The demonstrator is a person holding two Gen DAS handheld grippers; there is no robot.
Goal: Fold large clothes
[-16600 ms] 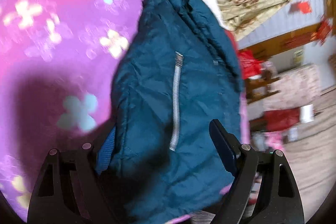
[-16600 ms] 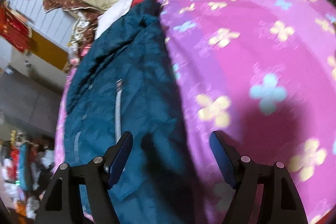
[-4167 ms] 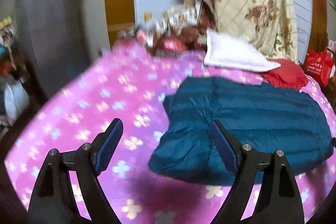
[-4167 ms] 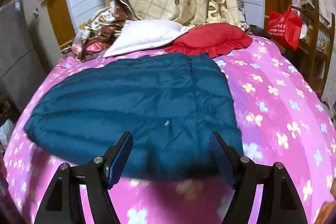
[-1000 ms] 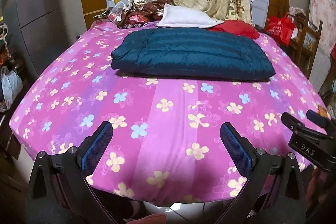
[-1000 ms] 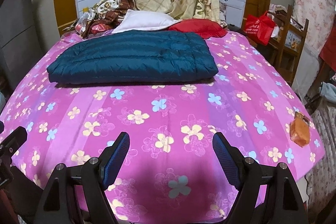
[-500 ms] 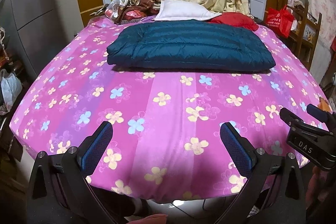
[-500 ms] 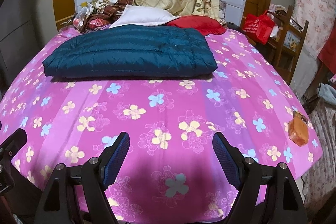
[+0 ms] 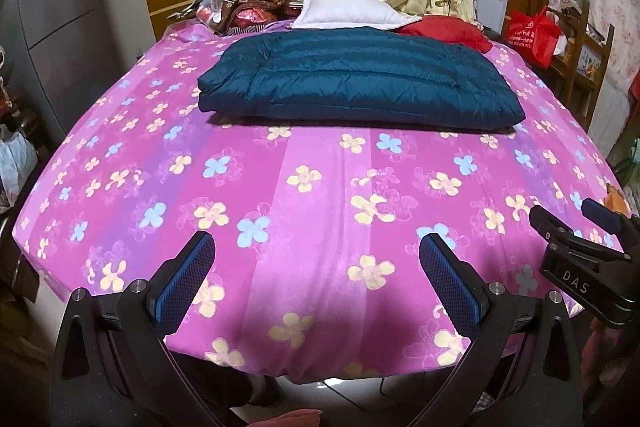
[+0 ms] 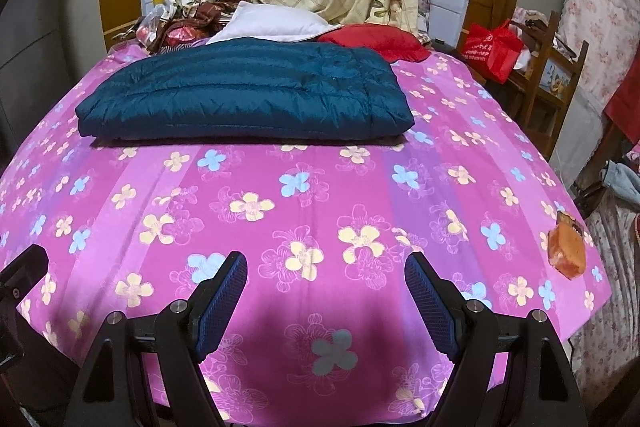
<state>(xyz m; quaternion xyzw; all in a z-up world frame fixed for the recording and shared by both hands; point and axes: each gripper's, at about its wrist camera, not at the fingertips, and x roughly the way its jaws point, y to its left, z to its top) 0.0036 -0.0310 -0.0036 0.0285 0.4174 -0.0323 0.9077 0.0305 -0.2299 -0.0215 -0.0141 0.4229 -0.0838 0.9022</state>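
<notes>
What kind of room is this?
Most likely a bedroom at home: a bed with a pink flowered sheet, a white pillow and red pillow at its head, and a folded blue jacket on it.

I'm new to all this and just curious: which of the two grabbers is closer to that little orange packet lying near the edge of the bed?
Right. The right gripper hangs open over the bed's near edge, with the orange packet just off to its right. The left gripper sits farther left, beyond the right one.

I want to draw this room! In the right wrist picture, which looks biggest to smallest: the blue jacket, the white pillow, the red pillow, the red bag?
1. Folded blue jacket, clearly largest.
2. White pillow.
3. Red pillow, close to the white one and partly hidden, so that order is unsure.
4. Red bag, smallest looking, though it sits farther off.
</notes>
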